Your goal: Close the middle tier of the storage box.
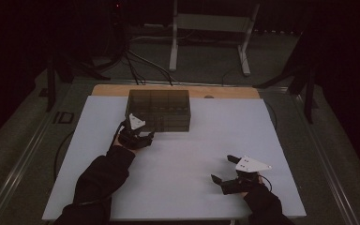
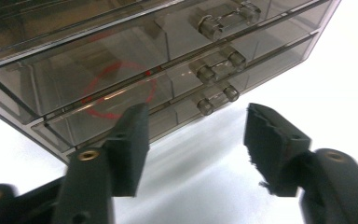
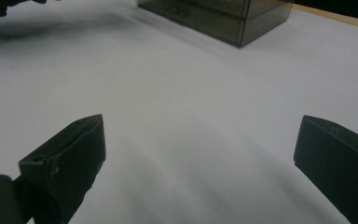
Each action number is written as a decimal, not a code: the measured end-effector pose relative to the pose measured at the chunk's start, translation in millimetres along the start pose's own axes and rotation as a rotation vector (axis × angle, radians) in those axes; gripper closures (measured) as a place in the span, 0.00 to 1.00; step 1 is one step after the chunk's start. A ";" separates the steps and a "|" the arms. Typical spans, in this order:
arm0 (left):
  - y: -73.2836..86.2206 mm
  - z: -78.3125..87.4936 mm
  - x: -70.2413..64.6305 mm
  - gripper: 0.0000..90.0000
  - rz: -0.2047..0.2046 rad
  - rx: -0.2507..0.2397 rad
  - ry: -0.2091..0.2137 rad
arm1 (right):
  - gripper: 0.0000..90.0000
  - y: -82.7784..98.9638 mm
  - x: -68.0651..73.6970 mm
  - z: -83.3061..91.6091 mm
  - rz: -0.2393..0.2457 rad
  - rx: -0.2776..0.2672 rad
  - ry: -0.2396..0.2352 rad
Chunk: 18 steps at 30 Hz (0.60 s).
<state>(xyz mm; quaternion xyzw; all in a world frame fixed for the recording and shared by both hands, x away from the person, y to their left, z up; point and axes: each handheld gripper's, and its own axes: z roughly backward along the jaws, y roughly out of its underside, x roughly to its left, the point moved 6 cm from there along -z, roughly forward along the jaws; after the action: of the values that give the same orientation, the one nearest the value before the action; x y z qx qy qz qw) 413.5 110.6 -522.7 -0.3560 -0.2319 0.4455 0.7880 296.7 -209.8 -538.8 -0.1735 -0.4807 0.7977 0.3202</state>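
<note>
Left gripper (image 2: 196, 140) near smoky drawer box (image 1: 159, 108) on white tabletop (image 1: 206, 154)

The smoky drawer box (image 1: 159, 110) blocks the white table (image 1: 206, 150) at twelve o'clock, its knobs (image 2: 216, 70) facing six. The left gripper (image 1: 143, 137) sits just before it, at its seven o'clock. From there round to three o'clock the surface lies open, with only the right gripper (image 1: 221, 168) at five o'clock.
</note>
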 end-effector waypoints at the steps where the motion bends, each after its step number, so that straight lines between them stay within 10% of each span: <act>1: -0.2 0.1 -0.2 0.44 0.003 0.000 -0.001 | 0.03 0.6 0.1 -0.3 0.000 0.005 -0.001; 10: 0.3 -1.6 -0.8 0.23 0.006 0.022 -0.014 | 0.03 0.2 -0.4 0.2 0.000 0.001 0.000; 18: -1.0 1.3 -3.8 0.04 -0.023 0.020 0.062 | 0.03 0.1 -0.1 0.2 0.003 0.001 0.001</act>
<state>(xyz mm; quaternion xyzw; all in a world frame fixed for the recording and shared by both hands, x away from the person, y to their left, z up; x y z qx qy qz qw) 411.3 107.4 -521.3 -0.3588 -0.2069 0.4276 0.8035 296.6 -210.0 -538.9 -0.1743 -0.4798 0.7985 0.3192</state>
